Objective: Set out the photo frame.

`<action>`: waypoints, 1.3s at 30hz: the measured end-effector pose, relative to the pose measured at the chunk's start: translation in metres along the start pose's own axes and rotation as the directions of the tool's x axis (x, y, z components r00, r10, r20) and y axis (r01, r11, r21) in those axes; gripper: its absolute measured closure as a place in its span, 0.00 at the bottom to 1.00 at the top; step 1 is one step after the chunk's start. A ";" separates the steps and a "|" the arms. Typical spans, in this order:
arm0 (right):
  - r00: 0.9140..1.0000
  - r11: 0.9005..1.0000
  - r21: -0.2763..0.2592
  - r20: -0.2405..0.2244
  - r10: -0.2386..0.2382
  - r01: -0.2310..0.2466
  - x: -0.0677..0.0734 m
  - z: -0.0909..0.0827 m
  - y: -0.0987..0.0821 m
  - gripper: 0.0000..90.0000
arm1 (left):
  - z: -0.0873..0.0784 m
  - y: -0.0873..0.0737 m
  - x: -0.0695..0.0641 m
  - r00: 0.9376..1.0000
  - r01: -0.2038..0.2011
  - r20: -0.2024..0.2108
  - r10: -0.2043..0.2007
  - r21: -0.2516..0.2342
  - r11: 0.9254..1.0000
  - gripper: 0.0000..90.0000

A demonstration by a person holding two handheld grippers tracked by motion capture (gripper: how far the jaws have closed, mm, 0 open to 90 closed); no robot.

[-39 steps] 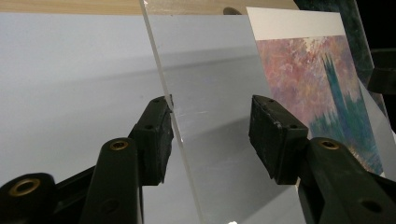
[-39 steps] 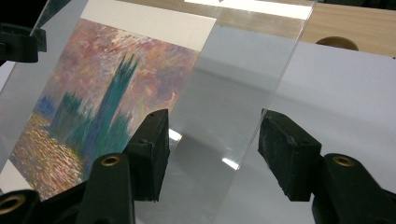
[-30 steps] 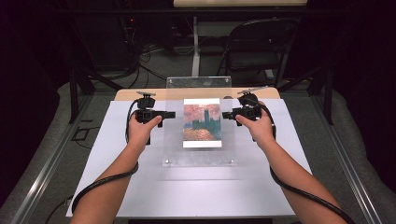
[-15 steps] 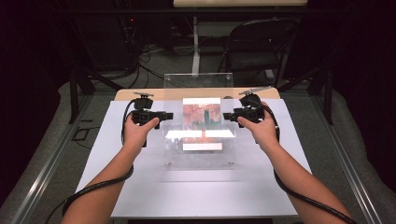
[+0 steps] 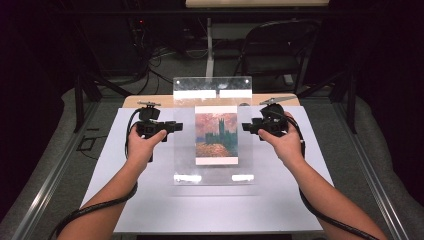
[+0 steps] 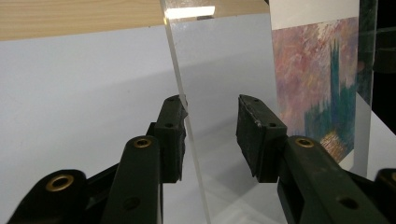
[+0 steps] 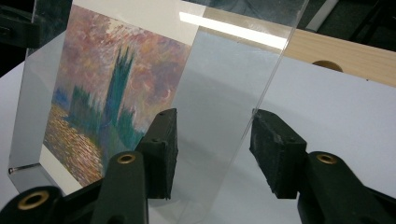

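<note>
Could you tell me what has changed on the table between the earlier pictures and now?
The clear panel has swung up: its far edge has risen and it stands steeper. Both hands rose with it. The left gripper and right gripper have been closing, each with a panel edge between its jaws, gaps still showing. The picture stayed under the panel; the white mat lies unchanged.

painting print [image 6: 322, 93]: cut off by the right side of the left gripper view, behind the clear panel's far edge.
acrylic panel [image 7: 219, 93]: top corner runs off the upper frame.
round dark hole [image 7: 325, 65]: lower half hidden behind the white sheet's edge.
cables [image 5: 165, 65]: too dark to tell apart.
</note>
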State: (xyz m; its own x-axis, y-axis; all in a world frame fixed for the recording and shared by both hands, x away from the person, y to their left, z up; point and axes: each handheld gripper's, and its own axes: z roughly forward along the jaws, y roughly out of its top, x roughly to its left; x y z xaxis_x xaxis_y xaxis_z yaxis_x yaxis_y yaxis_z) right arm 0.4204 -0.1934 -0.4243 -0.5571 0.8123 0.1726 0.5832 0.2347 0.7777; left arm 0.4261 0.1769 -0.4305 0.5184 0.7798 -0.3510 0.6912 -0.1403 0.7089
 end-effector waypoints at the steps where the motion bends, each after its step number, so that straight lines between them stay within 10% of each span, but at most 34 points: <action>1: 1.000 1.000 -0.006 0.002 -0.002 0.002 0.001 -0.002 -0.001 0.59 | -0.002 -0.001 -0.001 1.000 -0.006 -0.002 0.006 -0.002 1.000 0.70; 39: 0.996 0.995 -0.057 0.025 -0.086 0.087 0.030 -0.046 -0.022 0.78 | -0.041 -0.031 -0.029 0.996 -0.088 0.002 0.088 -0.059 0.994 0.77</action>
State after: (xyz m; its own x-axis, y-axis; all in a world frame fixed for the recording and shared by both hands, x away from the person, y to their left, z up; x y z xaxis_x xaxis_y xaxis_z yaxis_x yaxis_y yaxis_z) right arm 0.3636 -0.1994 -0.4083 -0.5901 0.8024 0.0896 0.4975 0.2739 0.8231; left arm 0.3694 0.1833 -0.4169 0.5786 0.7629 -0.2885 0.6121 -0.1724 0.7718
